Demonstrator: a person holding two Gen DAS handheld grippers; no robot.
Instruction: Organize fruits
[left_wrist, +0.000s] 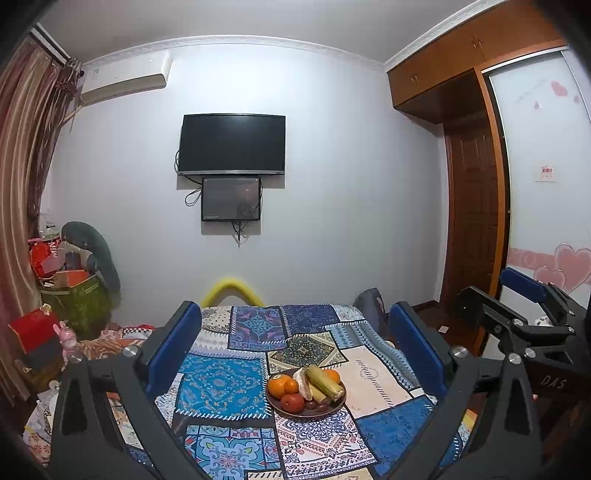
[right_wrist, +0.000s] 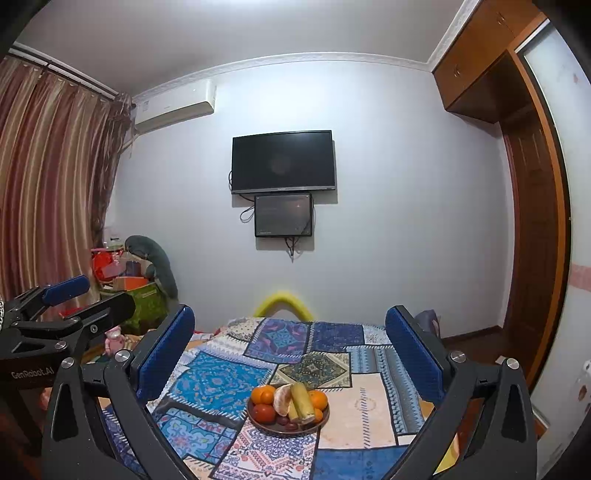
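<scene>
A dark round plate (left_wrist: 334, 409) (right_wrist: 320, 424) sits on the patchwork-covered table (left_wrist: 221, 384) (right_wrist: 218, 384). It holds oranges (left_wrist: 277, 386) (right_wrist: 260, 395), a red fruit (left_wrist: 292, 402) (right_wrist: 264, 412), a peeled citrus (left_wrist: 302, 382) (right_wrist: 283, 399), a yellow-green banana (left_wrist: 325, 382) (right_wrist: 302, 400) and small dark fruits (left_wrist: 317, 406) (right_wrist: 286, 422). My left gripper (left_wrist: 295, 347) is open and empty, held above the table short of the plate. My right gripper (right_wrist: 290, 350) is open and empty too, beside it; it also shows in the left wrist view (left_wrist: 517, 295).
A TV (left_wrist: 232, 144) and a small screen (left_wrist: 231, 199) hang on the far wall. Boxes and bags (left_wrist: 70, 291) pile up at the left by the curtain (left_wrist: 26, 155). A wooden wardrobe and door (left_wrist: 472, 221) stand at the right. A yellow chair back (left_wrist: 232, 290) rises behind the table.
</scene>
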